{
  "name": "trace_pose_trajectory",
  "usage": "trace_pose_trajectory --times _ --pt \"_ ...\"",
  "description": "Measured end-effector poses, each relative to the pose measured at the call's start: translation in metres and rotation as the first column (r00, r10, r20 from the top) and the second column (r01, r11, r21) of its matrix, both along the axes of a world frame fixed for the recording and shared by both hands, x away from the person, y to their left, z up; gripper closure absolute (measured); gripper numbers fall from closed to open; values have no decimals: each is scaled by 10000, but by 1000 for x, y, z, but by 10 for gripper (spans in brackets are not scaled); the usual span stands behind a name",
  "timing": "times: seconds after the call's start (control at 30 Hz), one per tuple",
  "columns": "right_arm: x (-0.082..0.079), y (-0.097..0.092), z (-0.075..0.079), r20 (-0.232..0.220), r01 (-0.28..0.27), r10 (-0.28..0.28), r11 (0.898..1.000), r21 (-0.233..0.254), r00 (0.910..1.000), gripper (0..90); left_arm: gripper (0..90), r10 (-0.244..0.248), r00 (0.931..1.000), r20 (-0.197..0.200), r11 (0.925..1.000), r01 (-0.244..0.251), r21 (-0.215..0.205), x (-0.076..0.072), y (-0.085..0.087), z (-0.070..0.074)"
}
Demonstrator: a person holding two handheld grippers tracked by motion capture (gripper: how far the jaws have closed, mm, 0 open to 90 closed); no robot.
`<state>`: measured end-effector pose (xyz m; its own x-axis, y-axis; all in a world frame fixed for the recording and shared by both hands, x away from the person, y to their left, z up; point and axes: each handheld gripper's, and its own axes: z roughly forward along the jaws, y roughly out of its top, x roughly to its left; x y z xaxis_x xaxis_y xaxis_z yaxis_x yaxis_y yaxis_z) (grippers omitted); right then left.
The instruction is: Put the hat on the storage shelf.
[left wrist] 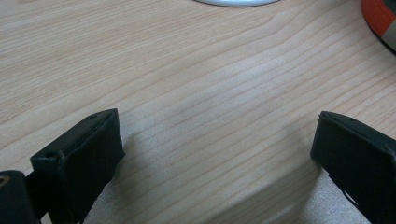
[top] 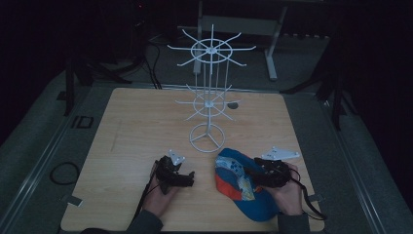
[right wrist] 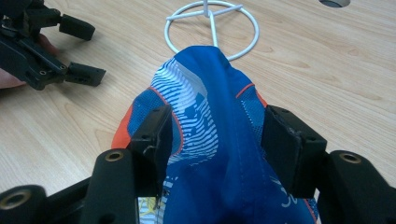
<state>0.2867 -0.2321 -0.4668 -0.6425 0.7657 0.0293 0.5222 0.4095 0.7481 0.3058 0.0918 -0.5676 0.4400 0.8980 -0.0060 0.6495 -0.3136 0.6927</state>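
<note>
Between my right claw's jaws, lower centre of its view, bunches the blue cap, soft, light and floppy; they clamp its gathered crown. My left claw gapes empty over the surface, near the white rack.

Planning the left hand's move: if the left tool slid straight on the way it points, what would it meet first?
Bare table lies ahead of the open left tool; the first thing it would probably meet is the white rack's ring base, with the cap's edge off to one side.
</note>
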Motion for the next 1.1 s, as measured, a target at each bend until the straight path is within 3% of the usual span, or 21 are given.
trace_pose_trajectory --times 0.43,0.73,1.1 --pt "3 1 5 -119 -109 108 9999 -19 9999 430 26 5 10000 -1 10000 -5 -4 0 0 0" --pt "10 9 8 -311 -403 385 9974 -593 9988 426 26 2 10000 -1 10000 -2 -3 0 0 0" --pt "20 13 13 -541 -565 523 9954 -775 9972 420 26 -11 10000 -37 10000 11 1 0 0 0"
